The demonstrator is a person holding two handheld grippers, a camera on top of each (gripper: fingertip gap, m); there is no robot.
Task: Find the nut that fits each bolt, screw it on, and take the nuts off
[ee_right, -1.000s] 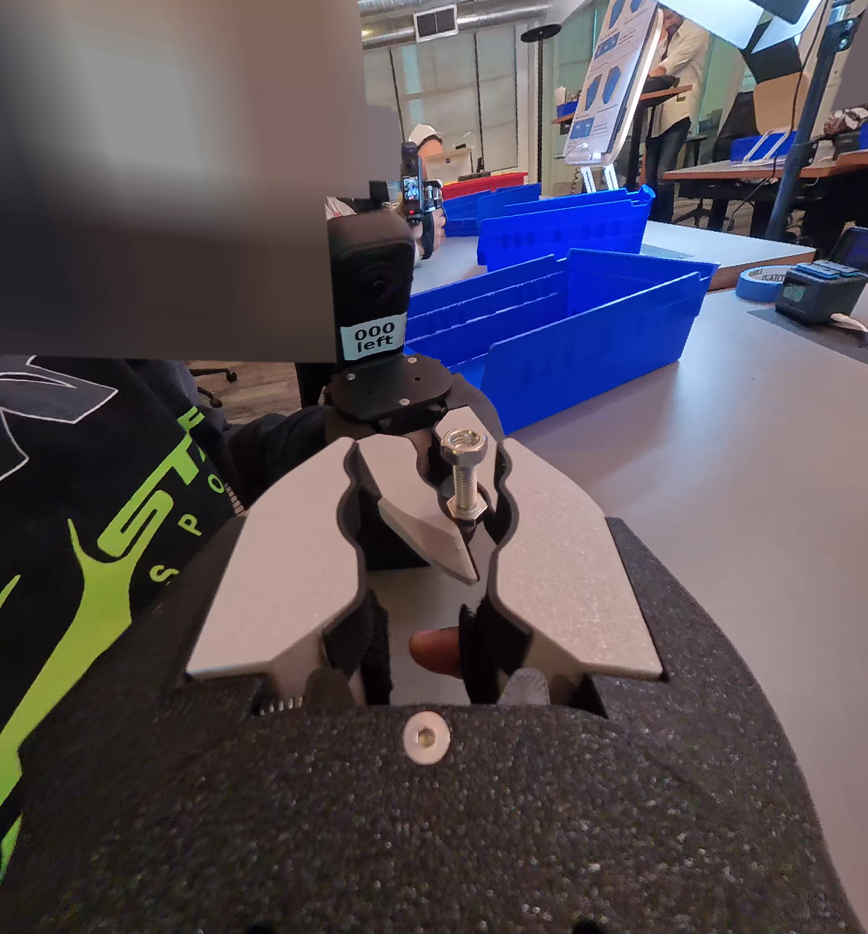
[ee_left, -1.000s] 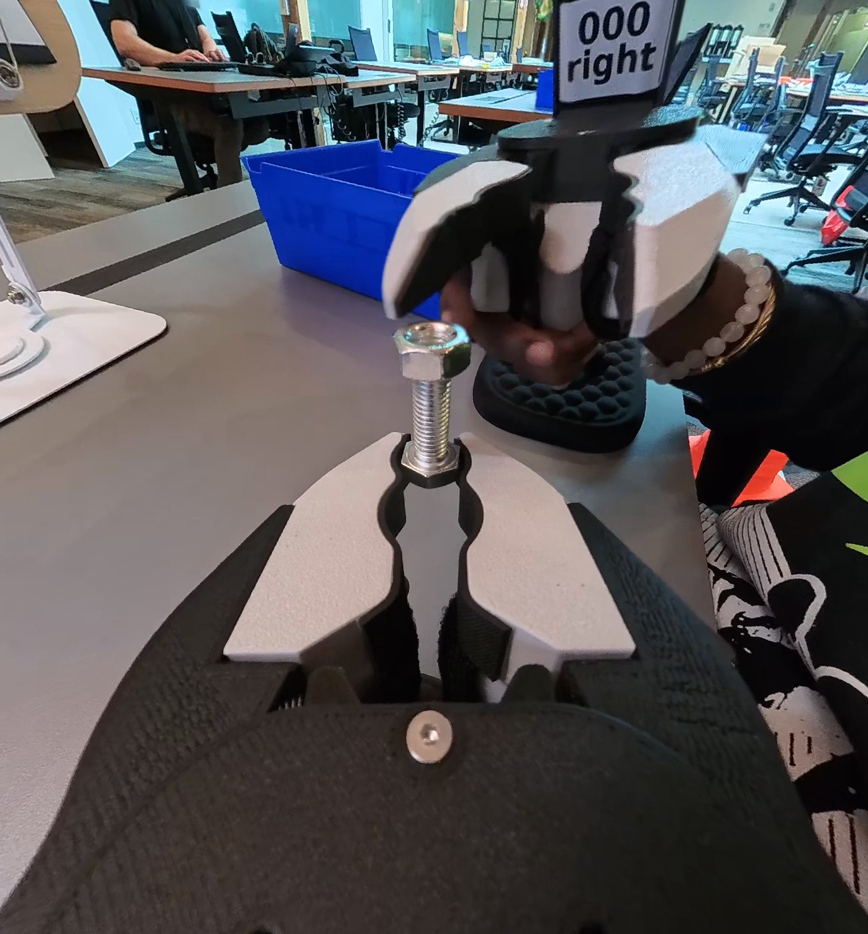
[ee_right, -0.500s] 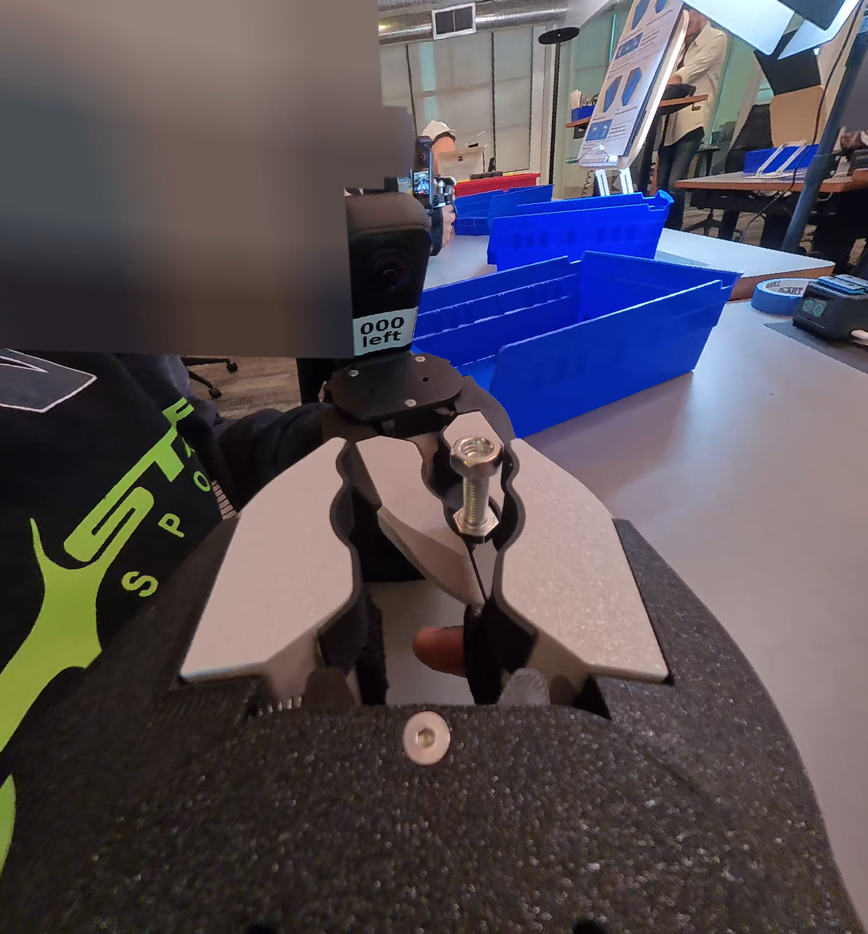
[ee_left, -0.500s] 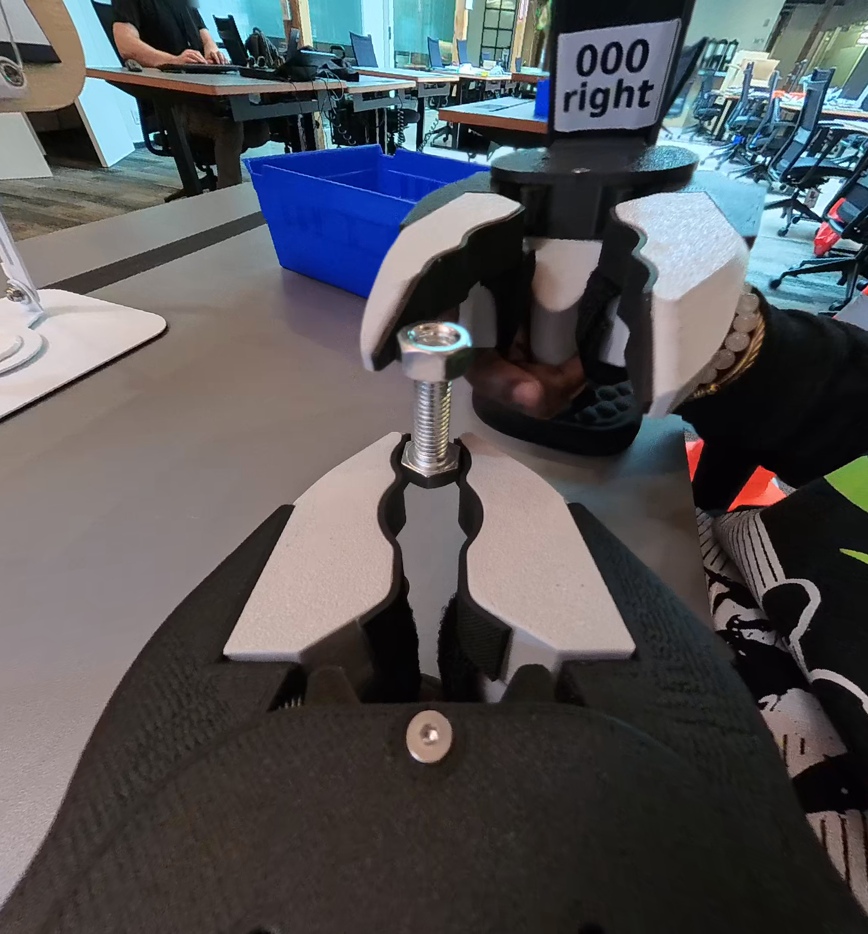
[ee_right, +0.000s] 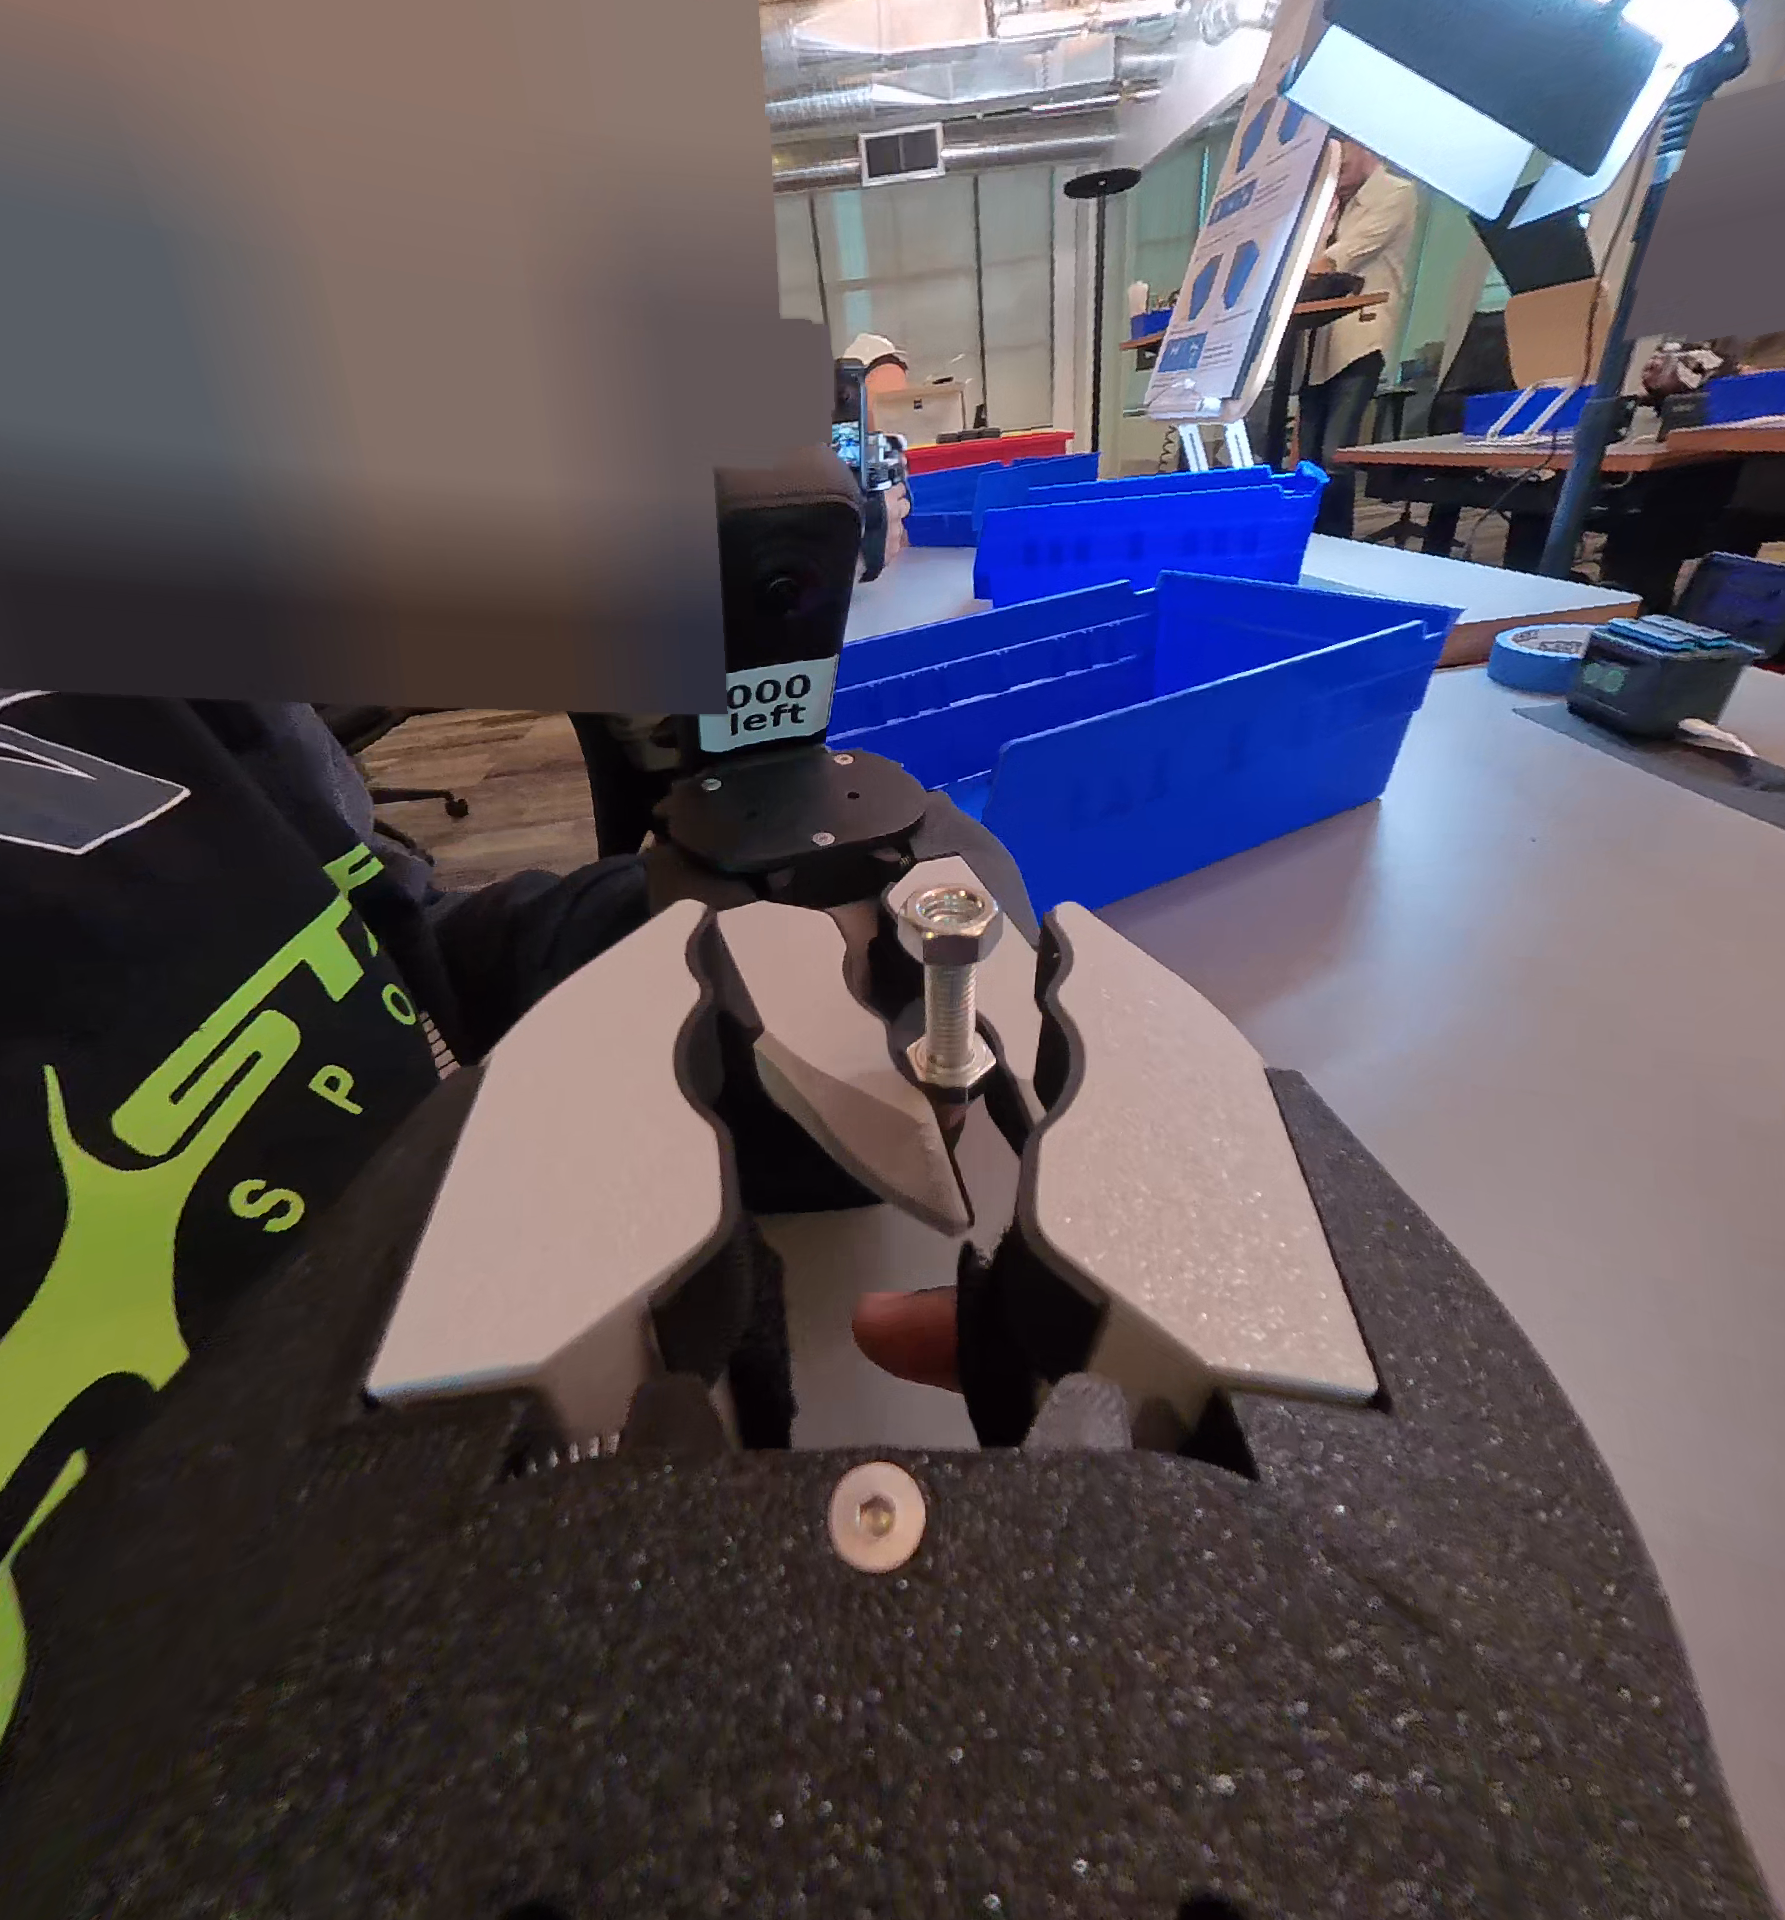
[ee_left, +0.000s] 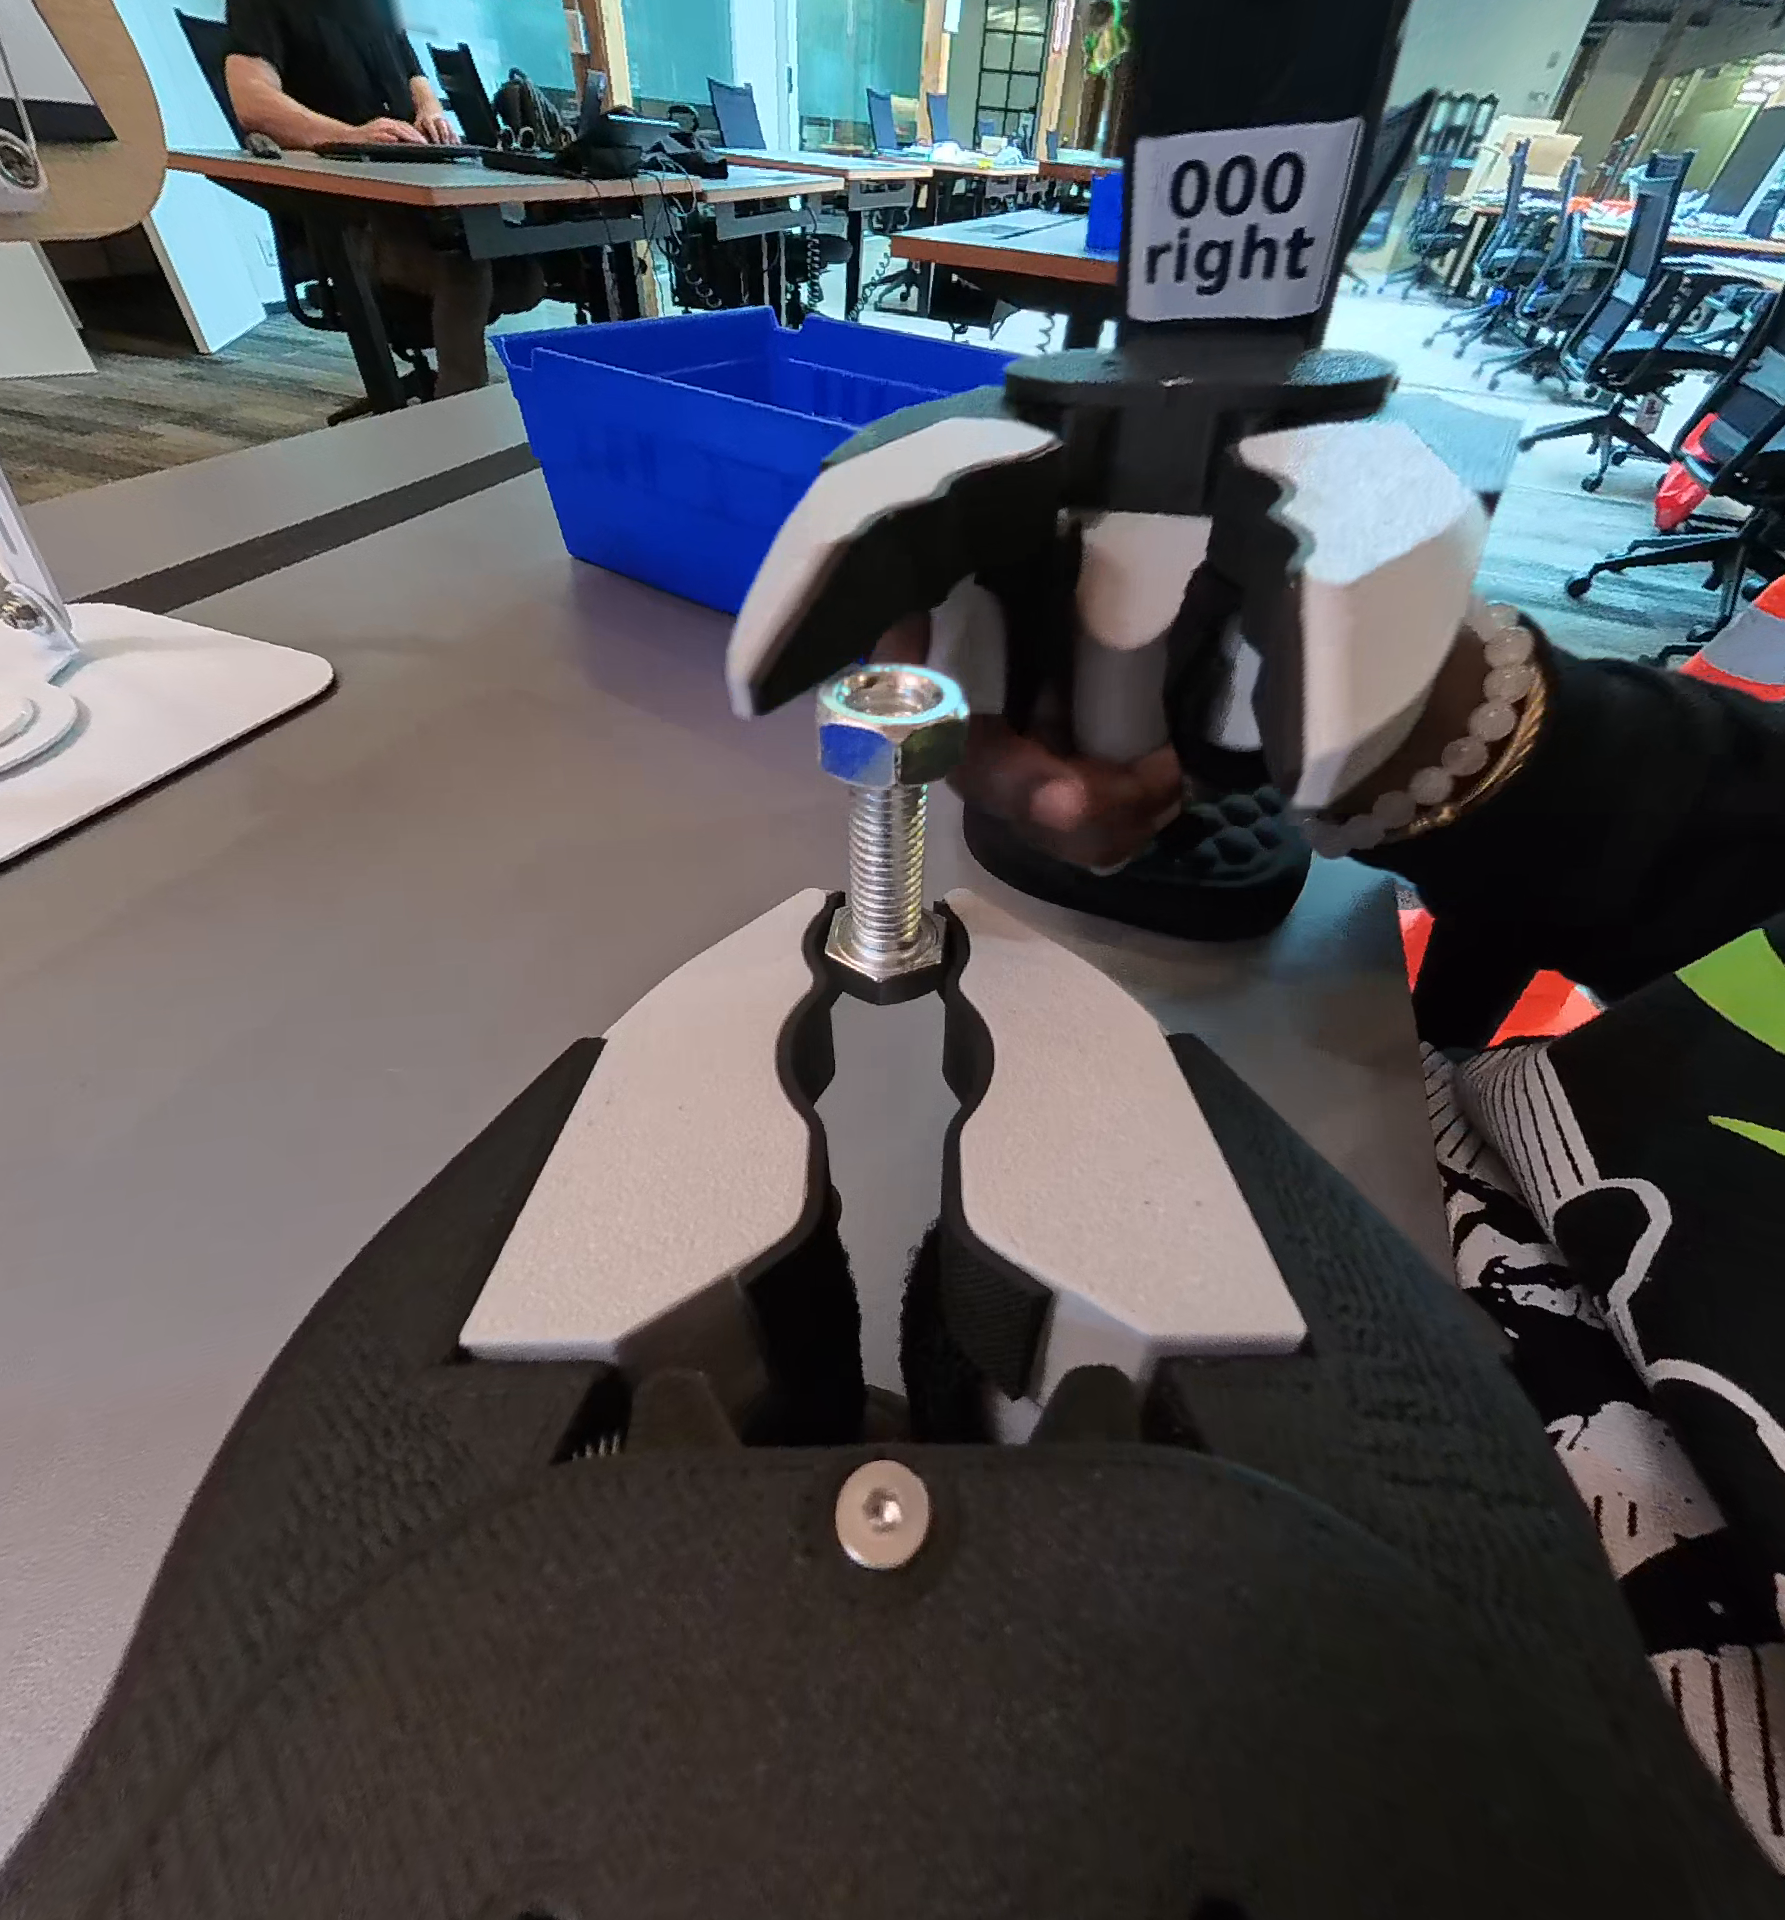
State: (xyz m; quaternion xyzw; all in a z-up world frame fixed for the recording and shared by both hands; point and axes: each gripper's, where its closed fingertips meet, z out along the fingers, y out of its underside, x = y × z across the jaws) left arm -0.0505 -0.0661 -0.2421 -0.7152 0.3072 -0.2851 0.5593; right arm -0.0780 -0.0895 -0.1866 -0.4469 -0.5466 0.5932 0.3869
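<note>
The bolt point(ee_left: 886, 873) stands upright, head down, clamped at its head between the tips of the left gripper point(ee_left: 886, 961), with the nut point(ee_left: 893, 724) sitting at the top of its thread. The right gripper point(ee_right: 867, 997) faces it, fingers point(ee_right: 1158, 1122) spread wide and empty. In the right wrist view the nut point(ee_right: 948, 928) lies just ahead of its tips, between them. The likely next move is closing on the nut's flats to turn it about the vertical axis.

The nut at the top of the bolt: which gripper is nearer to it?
Right. The right gripper is open around the nut, not gripping; the left gripper clamps the bolt head below.
</note>
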